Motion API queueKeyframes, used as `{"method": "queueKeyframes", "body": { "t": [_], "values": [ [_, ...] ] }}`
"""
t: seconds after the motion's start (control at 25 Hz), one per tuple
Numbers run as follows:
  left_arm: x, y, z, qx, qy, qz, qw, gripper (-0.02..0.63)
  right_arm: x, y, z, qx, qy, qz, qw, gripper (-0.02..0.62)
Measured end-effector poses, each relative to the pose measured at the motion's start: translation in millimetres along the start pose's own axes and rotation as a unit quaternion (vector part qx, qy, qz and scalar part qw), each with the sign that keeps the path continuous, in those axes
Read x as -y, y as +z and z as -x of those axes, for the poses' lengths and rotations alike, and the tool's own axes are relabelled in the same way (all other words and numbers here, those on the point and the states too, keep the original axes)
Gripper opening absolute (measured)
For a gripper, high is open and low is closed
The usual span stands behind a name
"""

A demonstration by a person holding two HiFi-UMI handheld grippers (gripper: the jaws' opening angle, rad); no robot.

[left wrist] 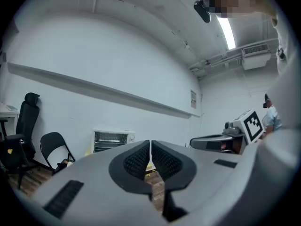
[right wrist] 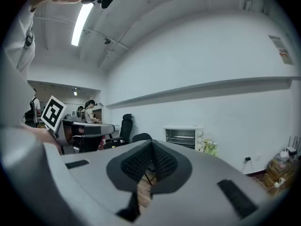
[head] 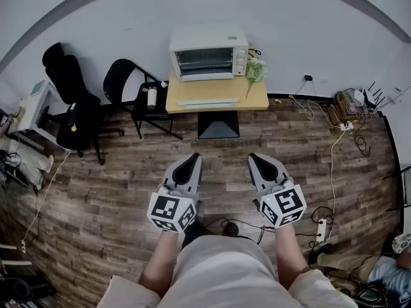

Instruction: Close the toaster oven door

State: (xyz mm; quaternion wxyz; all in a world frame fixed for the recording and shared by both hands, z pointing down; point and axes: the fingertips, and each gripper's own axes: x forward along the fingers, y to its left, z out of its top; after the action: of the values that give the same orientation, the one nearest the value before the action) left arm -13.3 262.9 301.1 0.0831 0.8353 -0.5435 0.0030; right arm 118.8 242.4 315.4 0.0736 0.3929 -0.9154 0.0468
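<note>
Well ahead of your left tongs [head: 192,157] and right tongs [head: 252,156], a yellow-topped bench [head: 257,99] stands against the white wall [head: 96,18], with a small green plant [head: 255,71] at its right end. Left of it you have a black folding chair [head: 122,81] carrying a pale bottle [head: 152,97], then a black office chair [head: 69,88]. Right of your right tongs, cables [head: 334,140] trail over the wood floor [head: 115,172] to a white power strip [head: 320,230].

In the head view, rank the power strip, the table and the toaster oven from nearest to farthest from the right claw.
1. Power strip, on the floor beside the right claw.
2. Table, ahead.
3. Toaster oven, on the table, against the wall.
</note>
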Motion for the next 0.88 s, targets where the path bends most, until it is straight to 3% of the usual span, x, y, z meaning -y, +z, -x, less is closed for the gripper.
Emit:
{"method": "queueKeyframes", "body": {
  "t": [0.88],
  "values": [
    [51,-29,-3,-0.018,0.030,0.006,0.9994,0.015,29,-28,47,-0.003,0.013,-0.018,1.000,-0.002]
  ]
}}
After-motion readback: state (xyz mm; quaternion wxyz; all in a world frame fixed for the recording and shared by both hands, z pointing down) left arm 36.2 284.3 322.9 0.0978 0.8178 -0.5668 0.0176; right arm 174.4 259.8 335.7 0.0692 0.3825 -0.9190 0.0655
